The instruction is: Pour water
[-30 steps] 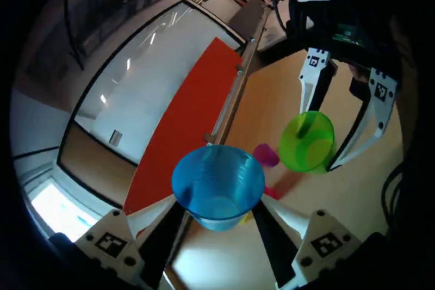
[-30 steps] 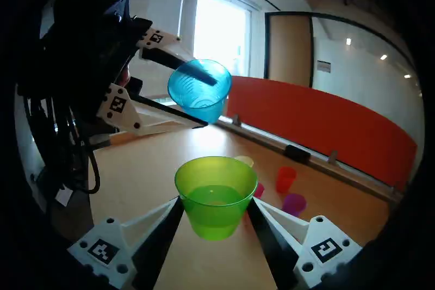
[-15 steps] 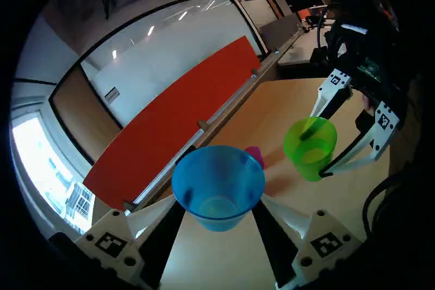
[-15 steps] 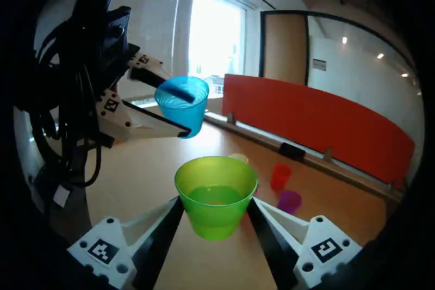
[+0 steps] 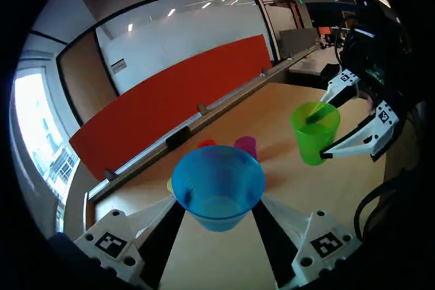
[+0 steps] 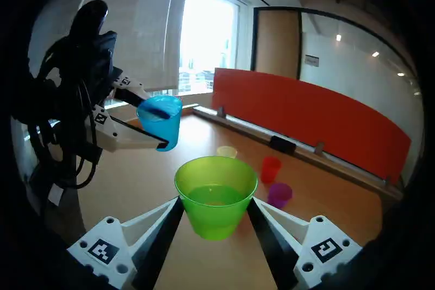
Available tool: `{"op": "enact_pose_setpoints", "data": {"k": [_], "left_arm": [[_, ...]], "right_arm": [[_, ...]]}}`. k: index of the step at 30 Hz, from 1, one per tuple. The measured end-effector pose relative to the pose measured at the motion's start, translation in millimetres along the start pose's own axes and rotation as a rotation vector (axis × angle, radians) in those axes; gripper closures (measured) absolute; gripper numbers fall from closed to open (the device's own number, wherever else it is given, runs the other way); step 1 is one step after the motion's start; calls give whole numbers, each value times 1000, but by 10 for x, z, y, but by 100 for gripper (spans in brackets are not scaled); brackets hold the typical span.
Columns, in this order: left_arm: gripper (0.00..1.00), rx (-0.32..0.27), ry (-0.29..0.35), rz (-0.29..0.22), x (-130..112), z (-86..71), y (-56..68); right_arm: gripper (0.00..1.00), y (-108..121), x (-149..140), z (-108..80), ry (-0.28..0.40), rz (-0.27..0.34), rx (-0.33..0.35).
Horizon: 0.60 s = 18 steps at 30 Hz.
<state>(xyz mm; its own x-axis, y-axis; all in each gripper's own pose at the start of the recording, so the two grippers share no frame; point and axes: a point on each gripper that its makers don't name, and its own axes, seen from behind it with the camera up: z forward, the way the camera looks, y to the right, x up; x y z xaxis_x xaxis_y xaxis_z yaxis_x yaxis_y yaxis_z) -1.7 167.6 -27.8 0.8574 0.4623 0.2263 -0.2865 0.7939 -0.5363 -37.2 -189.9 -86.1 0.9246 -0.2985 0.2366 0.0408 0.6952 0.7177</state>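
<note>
A translucent blue cup [image 5: 218,186] stands upright between the fingers of my left gripper [image 5: 218,203], which is shut on it; only a trace of water shows at its bottom. The same blue cup [image 6: 160,121] appears at the left of the right gripper view, held above the table by the left gripper [image 6: 154,125]. My right gripper [image 6: 216,208] is shut on a green cup [image 6: 216,196] that holds water and stays level. In the left gripper view the green cup [image 5: 315,131] hangs at the right in the right gripper [image 5: 322,133].
On the wooden table [image 6: 337,208] stand a red cup [image 6: 269,169], a purple cup [image 6: 279,194] and a yellow cup [image 6: 227,152]. A red partition [image 6: 315,113] with a rail runs along the table's far edge. Cables [image 6: 65,143] hang at the left.
My left gripper has turned the blue cup back from its tilt to upright and lowered it, away from the green cup. The green cup has stayed level.
</note>
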Motion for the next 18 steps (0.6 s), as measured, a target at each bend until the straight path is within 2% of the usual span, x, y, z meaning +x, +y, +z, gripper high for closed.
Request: {"op": "enact_pose_setpoints", "data": {"k": [9,14,18], "left_arm": [[21,-30,-29,-94,-435,248,90],[21,-58,-56,-177,-690,432,148],[21,-63,-74,-228,-877,582,150]], "right_arm": [[15,151,-193,108,-19,6,-34],[15,191,-239,174,-23,13,-43],[15,204,-271,217,-26,16,-47]]}}
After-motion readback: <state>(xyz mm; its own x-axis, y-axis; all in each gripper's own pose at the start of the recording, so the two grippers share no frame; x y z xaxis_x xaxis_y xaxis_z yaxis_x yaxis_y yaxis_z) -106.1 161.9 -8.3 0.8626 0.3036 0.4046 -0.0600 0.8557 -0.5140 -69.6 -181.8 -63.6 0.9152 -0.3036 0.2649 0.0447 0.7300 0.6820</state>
